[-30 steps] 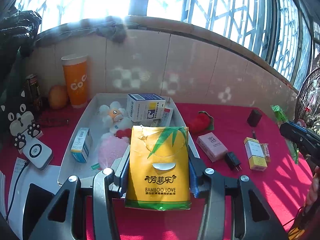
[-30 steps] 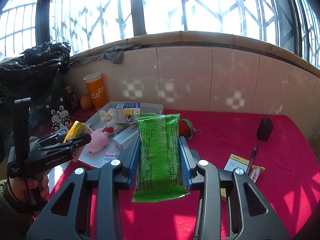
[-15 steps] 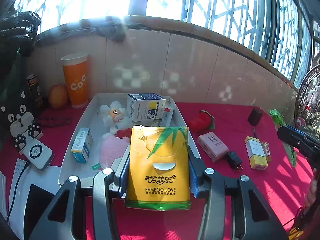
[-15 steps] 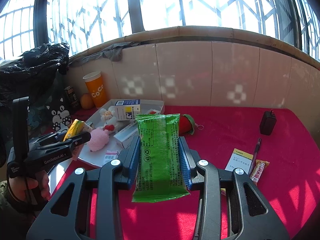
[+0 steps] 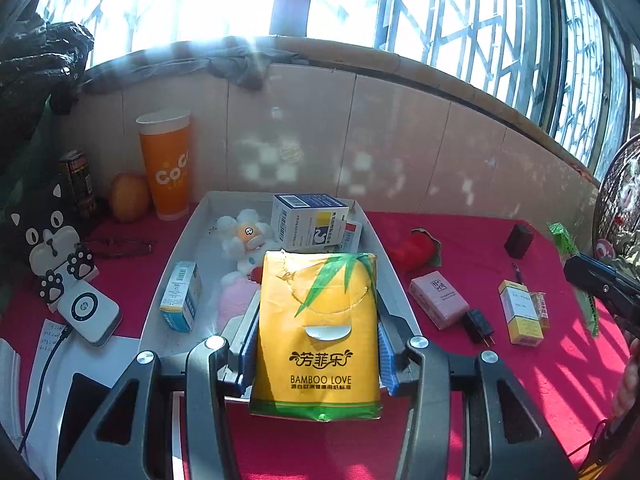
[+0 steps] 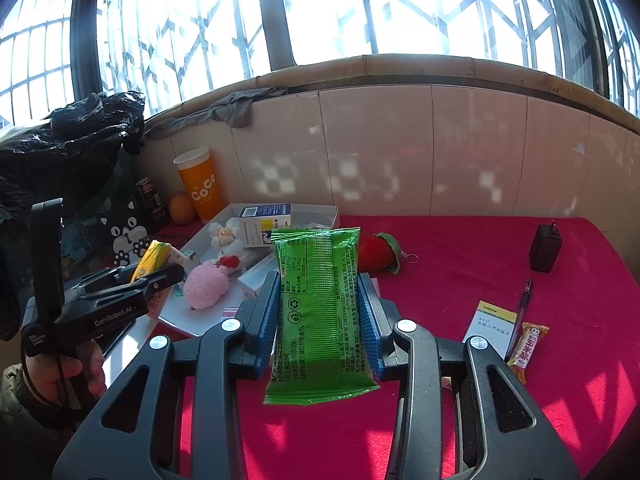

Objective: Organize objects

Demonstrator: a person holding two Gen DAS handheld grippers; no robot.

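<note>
Both grippers are closed on light, soft packs, the left gripper (image 5: 316, 344) squeezing a yellow tissue pack (image 5: 318, 320) and the right gripper (image 6: 320, 320) a slippery green snack packet (image 6: 320, 312), each best pinched mid-body over the white tray (image 5: 168, 264).

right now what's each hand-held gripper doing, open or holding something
Left hand-held gripper: shut on the yellow tissue pack.
Right hand-held gripper: shut on the green snack packet.

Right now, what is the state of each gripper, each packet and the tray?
Left gripper: shut on the yellow tissue pack.
Right gripper: shut on the green snack packet.
Yellow tissue pack: held above the tray's near end.
Green snack packet: sealed, held above the red cloth.
White tray: partly filled.
</note>
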